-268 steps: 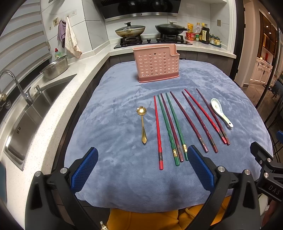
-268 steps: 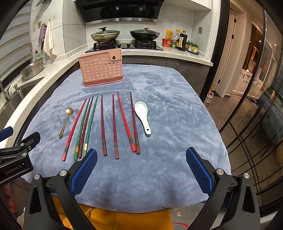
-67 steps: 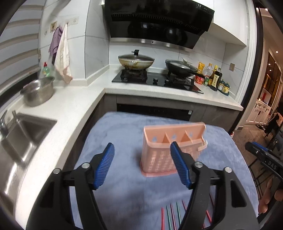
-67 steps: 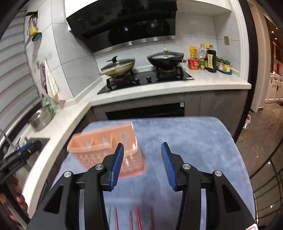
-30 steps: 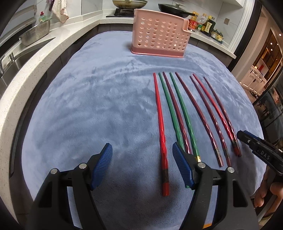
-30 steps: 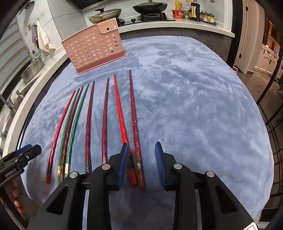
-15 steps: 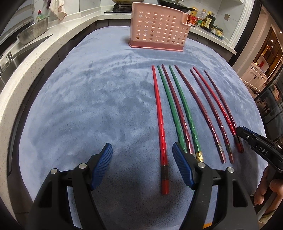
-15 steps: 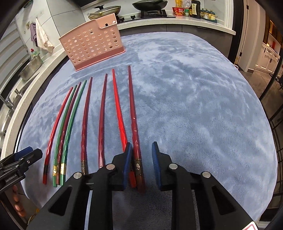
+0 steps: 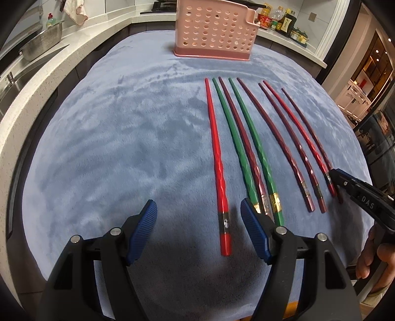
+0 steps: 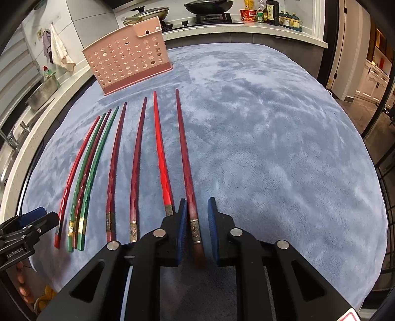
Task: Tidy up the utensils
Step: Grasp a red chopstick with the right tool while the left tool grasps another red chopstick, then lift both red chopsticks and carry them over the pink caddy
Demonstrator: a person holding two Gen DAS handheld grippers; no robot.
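Several chopsticks lie side by side on the blue cloth [image 9: 123, 138], red, green and dark red. A pink perforated holder [image 9: 214, 32] stands at the far end, also in the right wrist view [image 10: 128, 59]. My left gripper [image 9: 198, 229] is open, low over the cloth, with the thick end of the leftmost red chopstick [image 9: 217, 160] between its fingers. My right gripper [image 10: 196, 229] is narrowly open around the thick end of the rightmost dark red chopstick [image 10: 185, 153], pads beside it and apart. The right gripper also shows in the left wrist view [image 9: 338, 182].
A white counter with a sink and a steel bowl [image 9: 42, 44] runs along the left. A stove with pans [image 10: 207, 5] and bottles [image 9: 284, 22] sits behind the holder. The cloth's right edge drops off to the floor [image 10: 380, 123].
Both grippers have moved down and forward onto the chopstick ends. The right gripper's fingers now straddle the rightmost dark red chopstick. The spoons seen at the start are gone from the cloth.
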